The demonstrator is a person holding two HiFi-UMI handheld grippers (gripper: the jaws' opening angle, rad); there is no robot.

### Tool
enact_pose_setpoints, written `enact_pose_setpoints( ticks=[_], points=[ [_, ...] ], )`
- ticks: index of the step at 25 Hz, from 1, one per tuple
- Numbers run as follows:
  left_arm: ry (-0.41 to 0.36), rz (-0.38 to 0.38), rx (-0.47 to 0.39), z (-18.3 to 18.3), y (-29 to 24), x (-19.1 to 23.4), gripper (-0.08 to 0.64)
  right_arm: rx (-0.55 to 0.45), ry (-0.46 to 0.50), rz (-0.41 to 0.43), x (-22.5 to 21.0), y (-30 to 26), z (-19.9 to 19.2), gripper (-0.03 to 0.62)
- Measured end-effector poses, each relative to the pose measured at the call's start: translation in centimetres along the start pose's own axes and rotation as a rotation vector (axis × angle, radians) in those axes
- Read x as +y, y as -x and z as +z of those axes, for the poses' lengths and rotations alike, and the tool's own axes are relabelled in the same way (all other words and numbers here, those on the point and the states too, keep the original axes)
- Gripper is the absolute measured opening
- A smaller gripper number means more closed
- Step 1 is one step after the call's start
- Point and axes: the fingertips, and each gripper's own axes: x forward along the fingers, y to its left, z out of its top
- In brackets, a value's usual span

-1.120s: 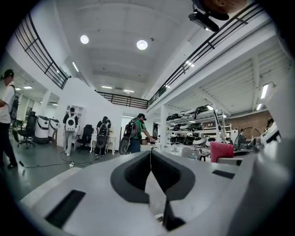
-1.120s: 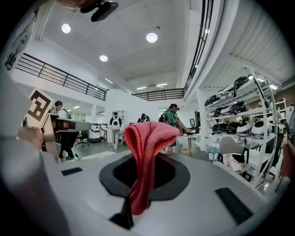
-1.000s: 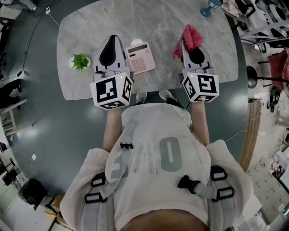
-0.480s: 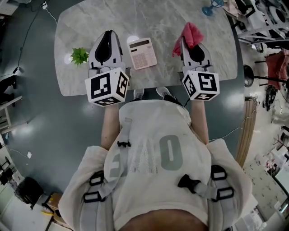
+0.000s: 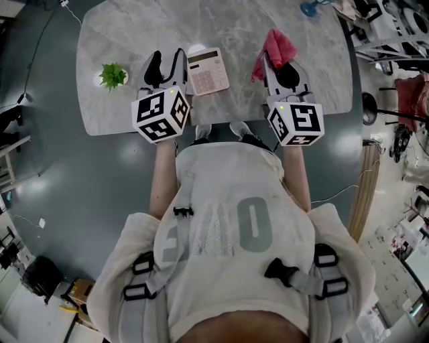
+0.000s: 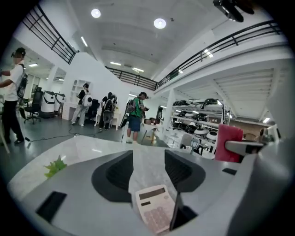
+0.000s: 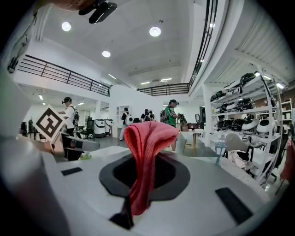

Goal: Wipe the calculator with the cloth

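A pink calculator point(image 5: 206, 71) lies flat on the marble table point(image 5: 134, 33), just right of my left gripper point(image 5: 167, 60). That gripper's jaws have just been opening and now stand wide apart with nothing between the pads. In the left gripper view the calculator point(image 6: 154, 209) shows low down, partly behind the right finger point(image 6: 180, 171). My right gripper point(image 5: 275, 61) is shut on a red cloth point(image 5: 277, 47), which stands up in a fold above the jaws. In the right gripper view the cloth point(image 7: 145, 156) hangs between the fingers and hides the gap.
A small green plant point(image 5: 112, 75) stands on the table left of the left gripper. A blue stemmed glass point(image 5: 310, 10) sits at the far right edge. The person's shoes show under the near edge. People and shelves stand in the room beyond.
My left gripper has sunk toward the table and its jaws have gone from shut to wide open. The right gripper has stayed in place with the cloth.
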Motion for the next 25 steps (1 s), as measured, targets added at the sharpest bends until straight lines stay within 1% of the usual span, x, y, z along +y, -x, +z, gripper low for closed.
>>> enact_pose_setpoints(
  ticks=[2,6,11,15,19,23,25],
  points=[
    [0.017,0.016,0.068,-2.6,-0.5,0.2,0.199,0.008,0.0,0.01,0.0,0.0,-0.3,0.057],
    [0.075,0.022,0.201,-7.7,-1.0,0.3,0.199,0.025,-0.005,0.031,0.5,-0.2,-0.9,0.057],
    [0.102,0.001,0.359,-13.7,-1.4,0.5,0.221,0.046,0.002,0.061,1.3,-0.8,-1.9,0.057],
    [0.16,-0.001,0.463,-17.4,-1.1,0.5,0.221,0.062,-0.002,0.071,1.4,-0.8,-2.4,0.057],
    [0.14,-0.005,0.546,-20.1,-0.7,0.3,0.221,0.08,-0.005,0.076,1.4,-0.8,-2.9,0.057],
    [0.135,-0.021,0.615,-21.8,-0.7,0.2,0.221,0.094,-0.008,0.083,1.5,-1.1,-3.4,0.057],
    [0.118,-0.027,0.644,-22.5,-0.7,0.1,0.221,0.099,-0.009,0.083,1.5,-1.2,-3.6,0.057]
  ],
)
